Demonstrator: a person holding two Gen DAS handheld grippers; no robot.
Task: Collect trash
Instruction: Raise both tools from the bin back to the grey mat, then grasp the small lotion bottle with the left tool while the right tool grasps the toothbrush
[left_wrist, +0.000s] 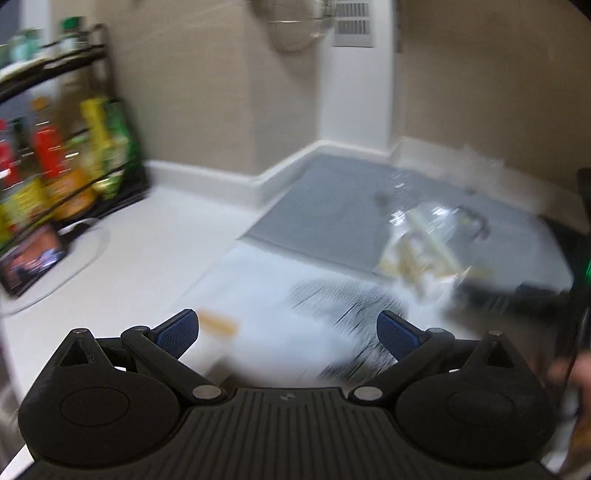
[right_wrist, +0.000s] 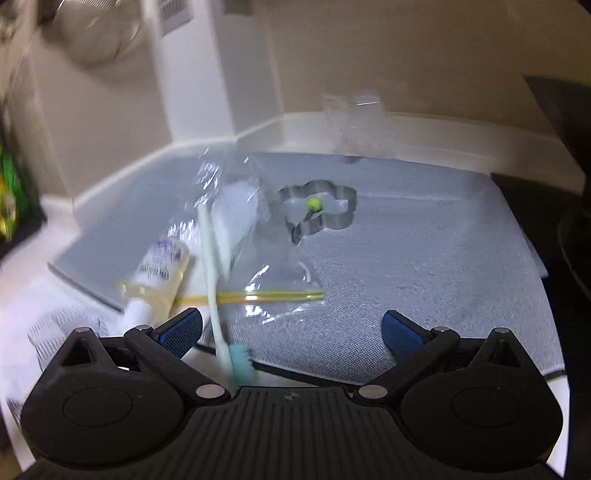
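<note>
With both pairs of jaws spread wide and empty, the right gripper (right_wrist: 291, 330) hovers over a toothbrush (right_wrist: 221, 295) just inside its left finger, a zip bag (right_wrist: 255, 258) ahead; the left gripper (left_wrist: 288, 330) hangs over blurred litter; closing squarely on the handle looks wisest.

Both grippers hang low and level, the left gripper (left_wrist: 288, 330) and right gripper (right_wrist: 291, 330) each with jaws spread wide, holding nothing.
</note>
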